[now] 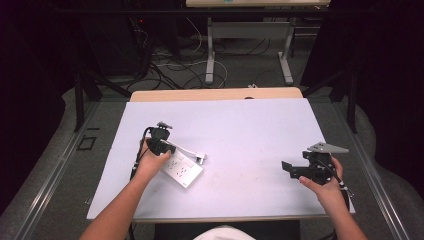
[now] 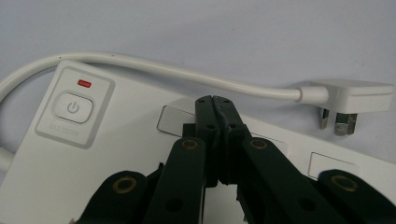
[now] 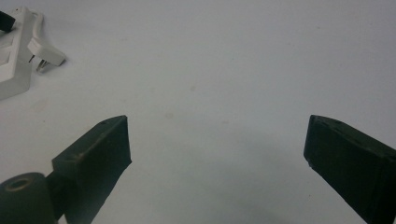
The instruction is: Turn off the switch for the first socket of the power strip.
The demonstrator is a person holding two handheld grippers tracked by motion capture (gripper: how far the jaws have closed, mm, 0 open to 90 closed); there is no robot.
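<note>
A white power strip point(image 1: 184, 171) lies at the left of the white mat, its cable point(image 2: 187, 74) curling round to a white three-pin plug point(image 1: 200, 159) that rests loose beside it. In the left gripper view the strip point(image 2: 116, 149) shows a grey power button point(image 2: 72, 108) under a red light point(image 2: 84, 84). My left gripper point(image 2: 215, 100) is shut with nothing between its jaws, and its tips sit over the strip's top face by a socket. Whether they touch it I cannot tell. My right gripper point(image 3: 217, 140) stands open over bare mat, far to the right.
The white mat point(image 1: 240, 130) covers a wooden table, whose far edge point(image 1: 215, 94) shows beyond it. In the right gripper view the strip point(image 3: 11, 56) and plug point(image 3: 44, 51) lie at the upper left. Behind the table, a desk frame point(image 1: 210, 55) and cables stand on the floor.
</note>
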